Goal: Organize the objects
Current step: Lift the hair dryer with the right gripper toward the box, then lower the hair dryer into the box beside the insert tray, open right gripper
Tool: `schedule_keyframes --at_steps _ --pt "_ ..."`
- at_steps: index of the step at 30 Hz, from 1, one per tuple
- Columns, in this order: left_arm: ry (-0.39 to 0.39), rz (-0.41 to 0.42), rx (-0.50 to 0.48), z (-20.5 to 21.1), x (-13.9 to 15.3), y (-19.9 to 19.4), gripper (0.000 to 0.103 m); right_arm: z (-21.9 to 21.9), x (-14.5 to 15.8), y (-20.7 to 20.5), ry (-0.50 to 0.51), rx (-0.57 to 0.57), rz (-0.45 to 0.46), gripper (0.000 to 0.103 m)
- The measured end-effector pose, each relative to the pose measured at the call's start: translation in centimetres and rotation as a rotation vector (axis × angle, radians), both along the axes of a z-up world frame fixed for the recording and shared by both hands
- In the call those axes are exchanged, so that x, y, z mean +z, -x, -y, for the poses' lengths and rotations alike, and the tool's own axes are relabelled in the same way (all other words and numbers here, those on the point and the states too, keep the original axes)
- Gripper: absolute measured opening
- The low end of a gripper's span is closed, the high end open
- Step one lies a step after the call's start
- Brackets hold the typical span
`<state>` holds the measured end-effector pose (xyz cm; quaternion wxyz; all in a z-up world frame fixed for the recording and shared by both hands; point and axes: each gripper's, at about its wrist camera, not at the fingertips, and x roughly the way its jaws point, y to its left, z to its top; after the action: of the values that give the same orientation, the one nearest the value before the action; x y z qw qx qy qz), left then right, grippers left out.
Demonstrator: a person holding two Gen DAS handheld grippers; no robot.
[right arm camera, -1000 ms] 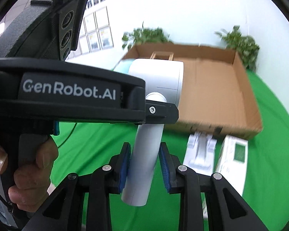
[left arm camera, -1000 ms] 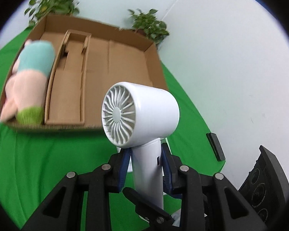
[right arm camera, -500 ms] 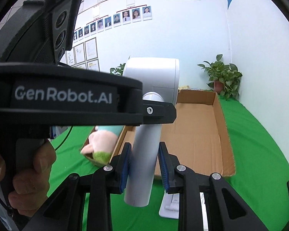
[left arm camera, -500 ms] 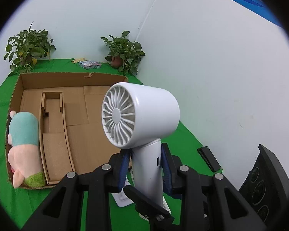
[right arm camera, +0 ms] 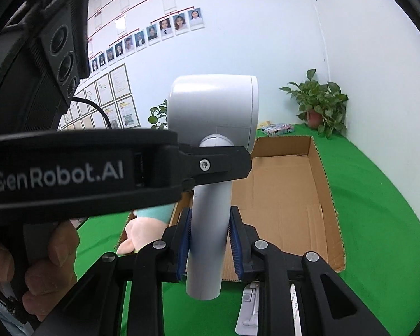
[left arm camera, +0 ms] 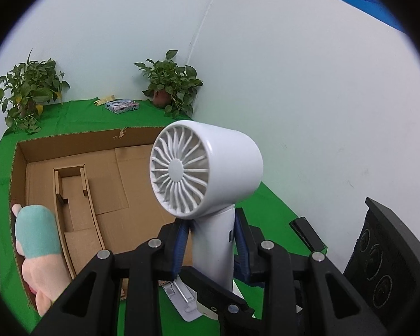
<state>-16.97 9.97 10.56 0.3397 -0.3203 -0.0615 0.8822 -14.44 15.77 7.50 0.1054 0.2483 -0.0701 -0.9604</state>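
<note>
A white hand-held fan (left arm camera: 207,173) is held upright in the air by its handle. My left gripper (left arm camera: 211,240) is shut on the handle, and my right gripper (right arm camera: 210,242) is shut on the same handle lower down; the fan also shows in the right wrist view (right arm camera: 212,112). The left gripper's body crosses the right wrist view. Beyond lies an open cardboard box (left arm camera: 106,140) on the green cloth, with a plush toy (left arm camera: 39,240) in its left part; the box also shows in the right wrist view (right arm camera: 319,173).
A white stand (left arm camera: 182,299) lies on the green cloth below the fan, also in the right wrist view (right arm camera: 249,310). A black phone (left arm camera: 305,231) lies near the wall. Two potted plants (left arm camera: 170,84) and a small printed box (left arm camera: 122,105) stand behind the cardboard box.
Both grippers have lifted the fan and tilted upward: the box and plush toy sank lower in both views and more wall shows.
</note>
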Motion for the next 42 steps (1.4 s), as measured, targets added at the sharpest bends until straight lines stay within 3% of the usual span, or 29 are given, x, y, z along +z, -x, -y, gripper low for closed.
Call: schedule_keyframes --at_steps 10,14,17,33,42 --pt "0.003 0.01 -0.02 -0.7 0.0 2.9 0.03 -2.4 -0.3 4.4 0.034 -0.015 0.054 0.023" --pt "0.005 0.058 -0.007 -0.8 -0.9 5.1 0.029 -4.0 -2.1 9.6 0.048 -0.005 0.097 0.023" --pt "0.02 0.081 -0.01 -1.2 -1.9 6.7 0.03 -4.2 -3.4 11.1 0.054 0.0 0.13 0.024" --pt "0.113 0.277 0.124 -0.1 -12.3 10.2 0.029 -3.4 -16.1 17.1 0.186 0.103 0.316 0.023" --pt "0.11 0.355 0.188 0.5 -15.8 10.6 0.029 -2.3 -19.3 16.6 0.226 0.12 0.389 0.022"
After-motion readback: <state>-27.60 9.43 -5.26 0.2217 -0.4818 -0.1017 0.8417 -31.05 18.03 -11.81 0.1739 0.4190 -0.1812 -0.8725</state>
